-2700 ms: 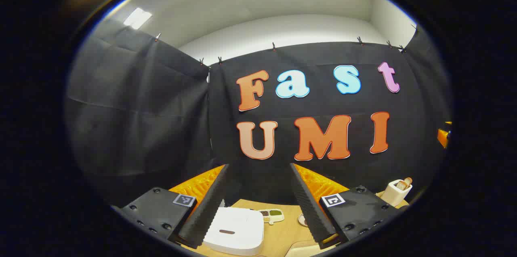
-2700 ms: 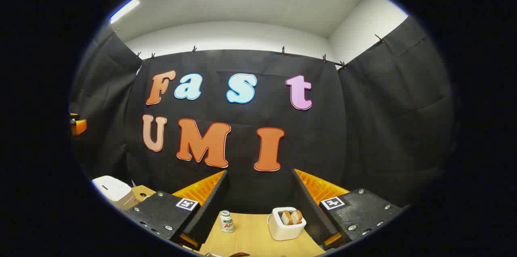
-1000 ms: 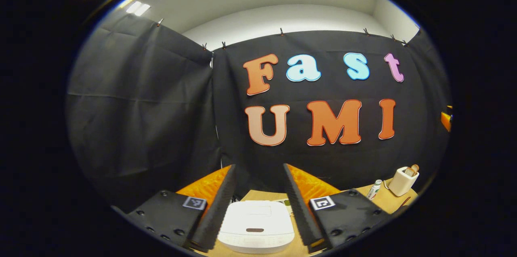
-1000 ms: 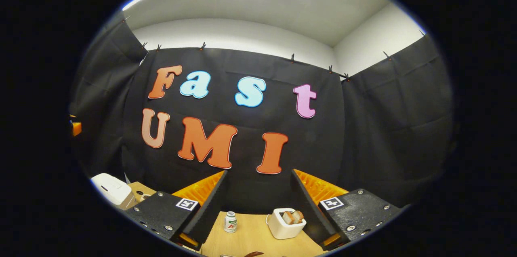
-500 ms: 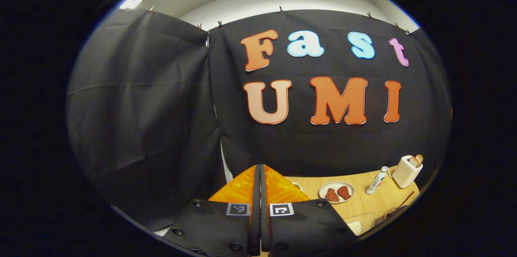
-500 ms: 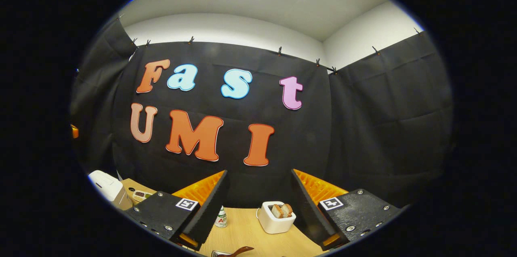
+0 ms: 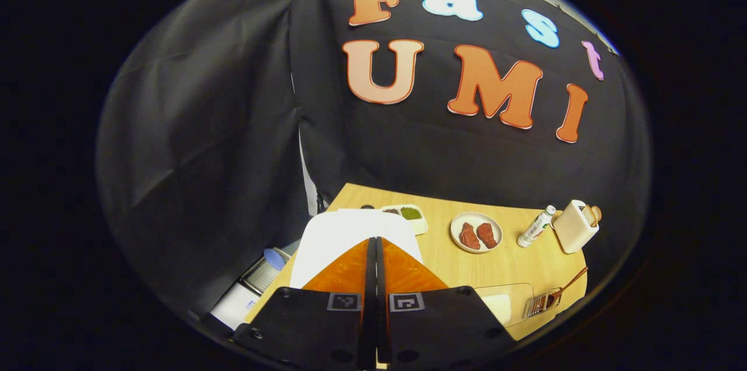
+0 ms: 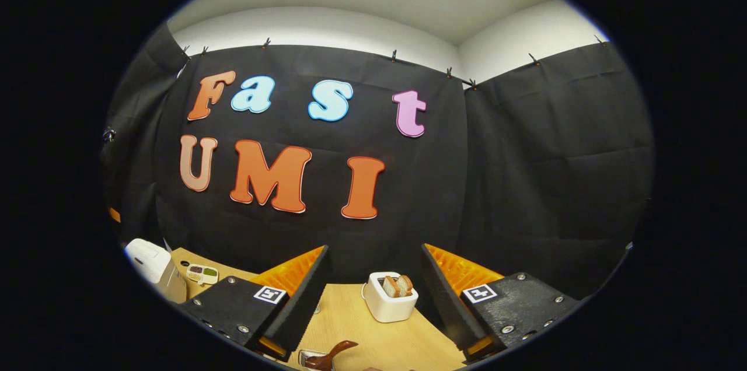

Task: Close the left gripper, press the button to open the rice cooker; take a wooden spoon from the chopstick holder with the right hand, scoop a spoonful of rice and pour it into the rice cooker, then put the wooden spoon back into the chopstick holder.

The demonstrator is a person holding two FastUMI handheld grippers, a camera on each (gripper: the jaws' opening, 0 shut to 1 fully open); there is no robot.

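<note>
In the left gripper view the left claw (image 7: 373, 242) is hanging over the white rice cooker (image 7: 338, 231) with its fingers pressed together, though whether the tips are touching the lid is hard to tell. On the wooden tabletop (image 7: 496, 263) a wooden spoon (image 7: 569, 283) is leaning in the chopstick holder (image 7: 540, 304) near the front edge. In the right gripper view the right claw (image 8: 373, 275) is hovering spread wide and pinching nothing, the toaster (image 8: 390, 301) lying beyond its fingers and the rice cooker (image 8: 146, 260) sitting far left.
</note>
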